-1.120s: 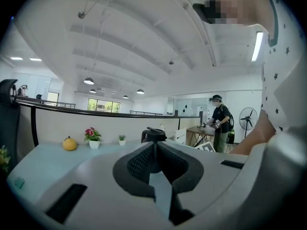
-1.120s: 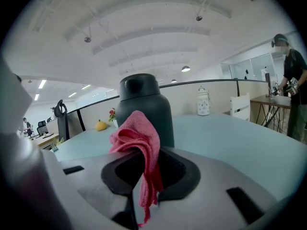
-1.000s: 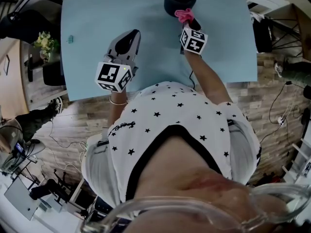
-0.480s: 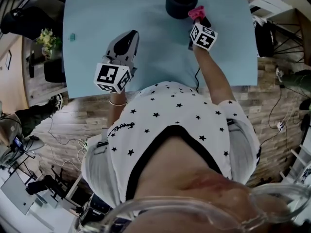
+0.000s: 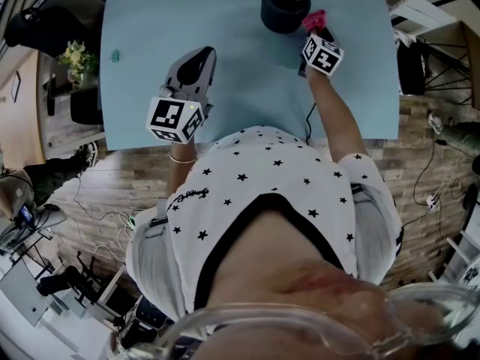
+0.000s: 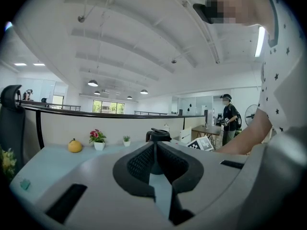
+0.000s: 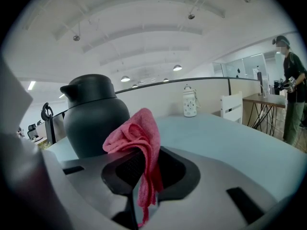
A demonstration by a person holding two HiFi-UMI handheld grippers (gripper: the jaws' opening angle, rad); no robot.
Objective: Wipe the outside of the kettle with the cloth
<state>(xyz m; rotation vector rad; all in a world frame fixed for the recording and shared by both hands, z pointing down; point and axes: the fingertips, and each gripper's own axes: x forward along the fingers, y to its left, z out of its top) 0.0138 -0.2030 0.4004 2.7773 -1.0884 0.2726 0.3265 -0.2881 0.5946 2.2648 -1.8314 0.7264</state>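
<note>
Right gripper [image 7: 144,159], jaws clamped on crumpled pink cloth [image 7: 136,135], just right of rounded black kettle [image 7: 93,114]; left gripper [image 6: 154,150], jaws together and empty, well left of kettle.

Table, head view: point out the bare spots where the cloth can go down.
Bare: the table stretch between left gripper and kettle; also the near right corner beyond the right gripper. Crowded: around the kettle, where that gripper holds the pink cloth.
</note>
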